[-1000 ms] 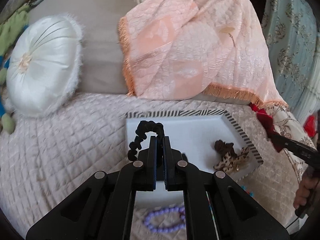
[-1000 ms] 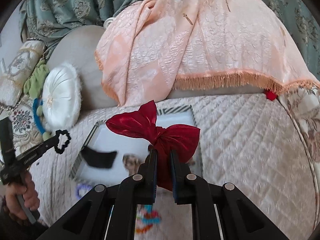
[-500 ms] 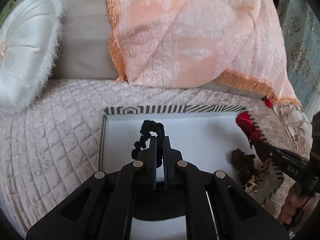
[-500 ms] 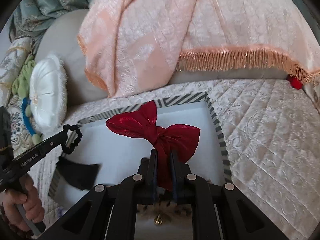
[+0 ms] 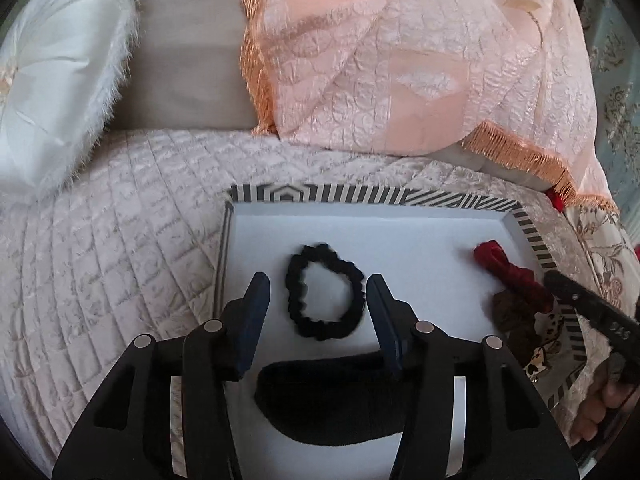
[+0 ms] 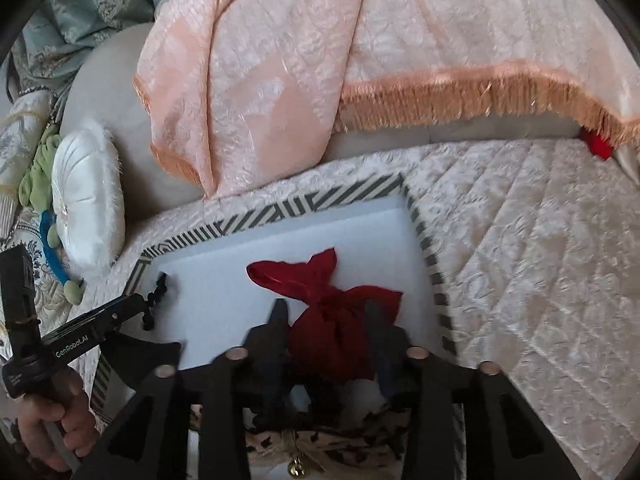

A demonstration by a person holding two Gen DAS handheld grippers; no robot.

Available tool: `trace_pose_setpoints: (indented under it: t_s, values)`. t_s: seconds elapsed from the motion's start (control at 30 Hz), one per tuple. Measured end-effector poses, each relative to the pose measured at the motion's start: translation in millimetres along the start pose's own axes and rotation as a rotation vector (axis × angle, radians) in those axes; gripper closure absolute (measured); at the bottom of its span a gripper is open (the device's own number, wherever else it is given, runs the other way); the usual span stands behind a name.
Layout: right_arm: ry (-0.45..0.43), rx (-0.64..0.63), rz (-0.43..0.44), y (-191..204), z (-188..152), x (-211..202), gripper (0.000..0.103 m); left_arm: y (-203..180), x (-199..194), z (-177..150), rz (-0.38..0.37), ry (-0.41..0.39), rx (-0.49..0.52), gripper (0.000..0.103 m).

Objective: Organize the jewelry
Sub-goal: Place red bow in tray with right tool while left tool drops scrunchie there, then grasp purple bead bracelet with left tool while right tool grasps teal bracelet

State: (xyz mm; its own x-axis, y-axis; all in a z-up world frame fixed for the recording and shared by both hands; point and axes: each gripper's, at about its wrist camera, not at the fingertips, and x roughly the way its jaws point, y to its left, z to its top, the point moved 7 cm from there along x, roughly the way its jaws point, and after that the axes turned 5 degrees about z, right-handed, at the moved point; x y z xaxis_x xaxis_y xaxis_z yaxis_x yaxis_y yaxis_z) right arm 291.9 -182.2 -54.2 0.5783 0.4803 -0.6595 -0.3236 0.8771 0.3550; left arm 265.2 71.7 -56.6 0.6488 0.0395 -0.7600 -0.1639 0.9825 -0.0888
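Both pieces lie in the striped tray [image 5: 532,236]: black scrunchie [image 5: 325,298] between your released left gripper [image 5: 318,300], red bow [image 6: 332,308] between your released right gripper [image 6: 326,320], both just opened. Soft, light; pinch the bow's knot.

My right gripper [image 6: 326,322] is smeared with motion blur, so I cannot tell whether its fingers touch the red satin bow [image 6: 332,320] between them; the bow's near end is hidden behind them. My own fingers cover the ends of the black velvet headband [image 5: 332,400] at the tray's [image 5: 400,232] near edge. In the tray's right corner the brown scrunchie [image 5: 514,320] and the leopard-print bow [image 6: 320,446] are half covered by my right gripper. My left gripper hides part of the black scrunchie [image 6: 155,300] from the right wrist camera. Both my hands are cut off by picture edges
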Motion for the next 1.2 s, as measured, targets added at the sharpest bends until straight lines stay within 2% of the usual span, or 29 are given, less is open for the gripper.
trace_pose_setpoints:
  t_s: [0.13, 0.2, 0.3, 0.37, 0.47, 0.53, 0.67, 0.73, 0.9, 1.0, 1.07, 1.2]
  values:
    - [0.001, -0.038, -0.005, 6.5, -0.2, -27.9, 0.064, 1.8, -19.1, 7.9, -0.015, -0.021, -0.003, 0.053]
    - [0.027, -0.076, 0.02, 12.5, -6.3, -37.0, 0.064, 3.3, -31.0, 10.9, -0.016, -0.038, 0.003, 0.053]
    - [0.114, -0.187, 0.071, 31.4, -30.7, -49.6, 0.064, 6.2, -51.0, 9.0, -0.016, -0.054, 0.025, 0.053]
    - [0.138, -0.242, 0.042, 34.1, -48.0, -54.1, 0.064, 9.1, -60.0, 3.4, -0.018, -0.056, 0.035, 0.052]
    - [0.219, -0.216, 0.031, 21.1, -75.0, -47.8, 0.064, 15.2, -75.6, -13.0, -0.021, -0.043, 0.04, 0.052]
    - [0.202, -0.199, 0.061, 16.2, -78.8, -51.4, 0.064, 18.7, -83.5, -21.7, -0.022, -0.037, 0.023, 0.052]
    - [0.2, -0.051, 0.112, 7.0, -77.3, -56.1, 0.063, 28.4, -100.9, -37.5, -0.035, -0.043, -0.018, 0.052]
    - [0.204, -0.023, 0.123, 10.5, -77.8, -58.5, 0.062, 31.2, -106.0, -48.0, -0.043, -0.031, -0.019, 0.052]
    - [0.204, -0.019, 0.101, 20.5, -82.7, -68.2, 0.062, 35.5, -113.3, -79.0, -0.018, -0.003, 0.037, 0.052]
    - [0.151, -0.047, 0.033, 29.3, -79.8, -81.0, 0.062, 38.9, -108.5, -95.9, 0.008, 0.043, 0.054, 0.052]
    - [0.126, -0.069, 0.027, 37.9, -80.2, -93.9, 0.062, 38.2, -104.0, -108.1, 0.017, 0.08, 0.061, 0.052]
    - [0.115, -0.085, 0.023, 55.4, -100.0, -115.4, 0.062, 25.0, -89.4, -126.1, 0.041, 0.136, 0.133, 0.052]
